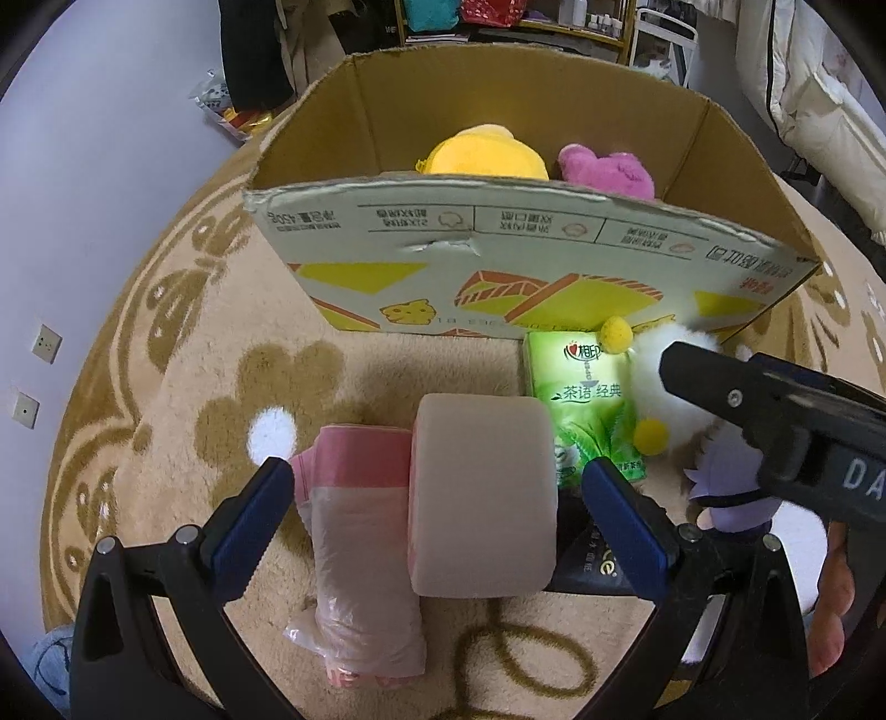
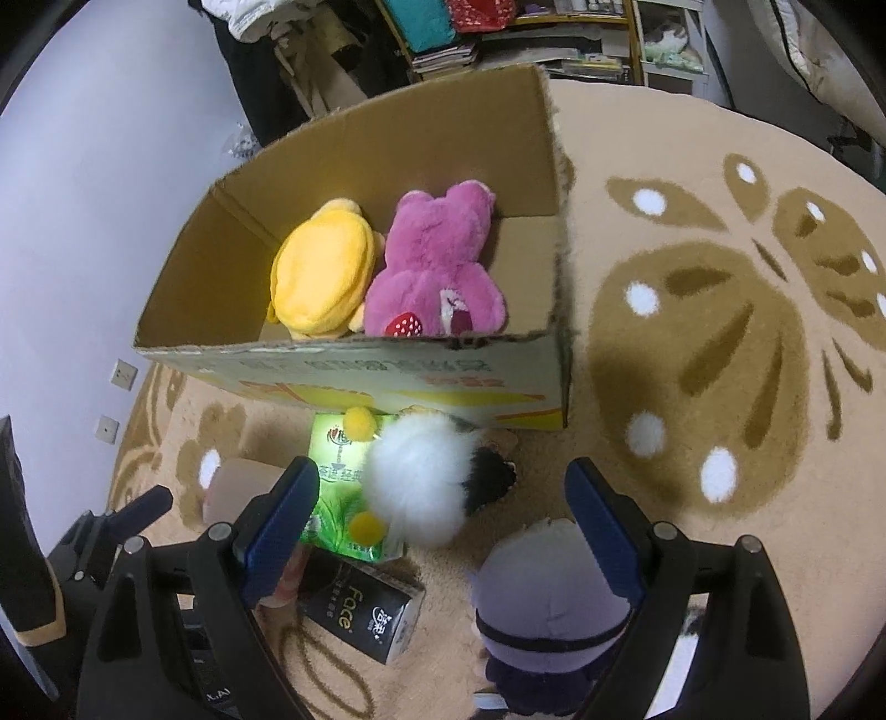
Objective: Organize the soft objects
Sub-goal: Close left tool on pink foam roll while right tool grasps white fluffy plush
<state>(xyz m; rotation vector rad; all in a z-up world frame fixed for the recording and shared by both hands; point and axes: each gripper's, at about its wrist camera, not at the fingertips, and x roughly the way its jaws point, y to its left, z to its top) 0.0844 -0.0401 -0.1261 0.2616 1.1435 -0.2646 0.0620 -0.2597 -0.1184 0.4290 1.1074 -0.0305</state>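
Nearest in the left wrist view, the left gripper has its jaws spread wide, with a pale tissue roll standing between the blue pads without either pad clearly touching it. Just beside the roll at 9 o'clock lies a pink-banded plastic bag roll, on the beige patterned rug.

In the right wrist view, the right gripper also has its jaws spread, holding nothing. Below them at 5 o'clock sits a purple plush doll, close against the right pad. At 7 o'clock lies a black tissue pack, and beyond it a green tissue pack. A white fluffy plush with yellow pom-poms rests partly on the green pack, between the jaws and toward 12 o'clock.

Farther out at 12 o'clock stands an open cardboard box, its near wall just behind the white plush. Inside lie a yellow plush and a pink bear plush, side by side and touching. Beyond the box, cluttered shelves line the far wall.
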